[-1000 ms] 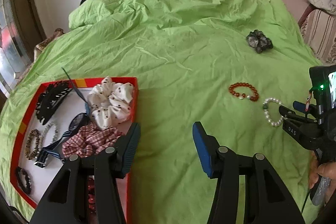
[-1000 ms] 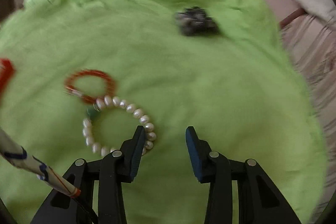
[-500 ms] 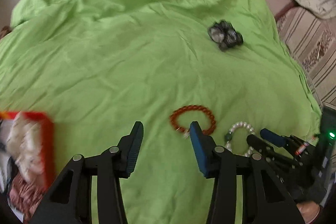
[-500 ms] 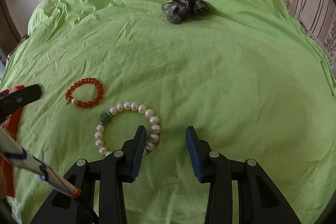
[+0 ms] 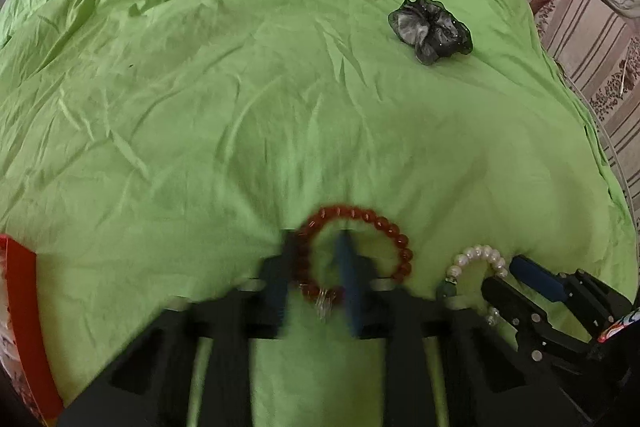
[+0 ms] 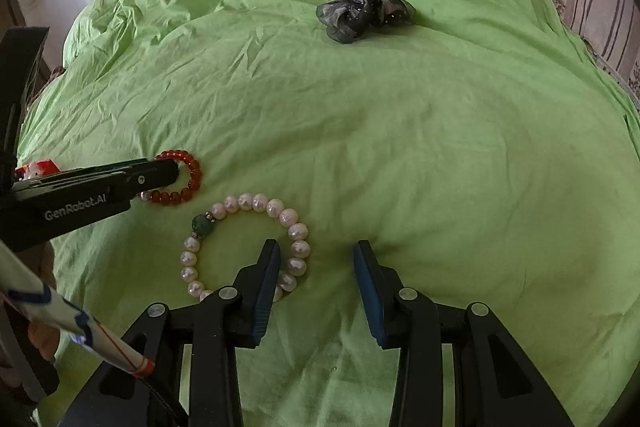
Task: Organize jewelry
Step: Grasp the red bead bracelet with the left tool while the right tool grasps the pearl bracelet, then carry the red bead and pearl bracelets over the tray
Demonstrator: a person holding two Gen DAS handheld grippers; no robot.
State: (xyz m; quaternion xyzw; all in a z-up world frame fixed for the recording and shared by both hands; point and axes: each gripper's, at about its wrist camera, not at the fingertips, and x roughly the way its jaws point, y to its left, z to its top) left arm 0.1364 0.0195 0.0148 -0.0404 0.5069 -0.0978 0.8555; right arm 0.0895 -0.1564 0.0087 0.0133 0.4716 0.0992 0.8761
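A bed under a wrinkled green sheet [image 6: 400,131] carries everything here. Well ahead of both tools, and a little to the right of the left one, lies a dark gauzy scrunchie [image 6: 364,11], untouched. Far off to the left hand-held gripper's left, the rim of a red tray [image 5: 28,327] shows at the edge of its view.

The pearl bracelet [image 6: 256,203] lies flat just ahead and left of the right hand-held gripper [image 6: 316,279]. That tool's left finger stands inside the loop against the beads on the near right side, while its right finger is outside on bare sheet; the jaws are closing with that stretch of beads between them, and the pads do not yet press on it.

The red bead bracelet [image 5: 360,219] sits directly at the tip of the left hand-held gripper [image 5: 316,267], which is pressed together. The left wrist view is smeared, but it looks as though the fingers pinch the loop's near left side, with the rest of the ring fanning forward and to the right.

Each bracelet lies nearest its own tool, so neither hand needs to cross. The pearl loop's band runs fore and aft between the right fingers, across their line of closing, which should suit the pinch.
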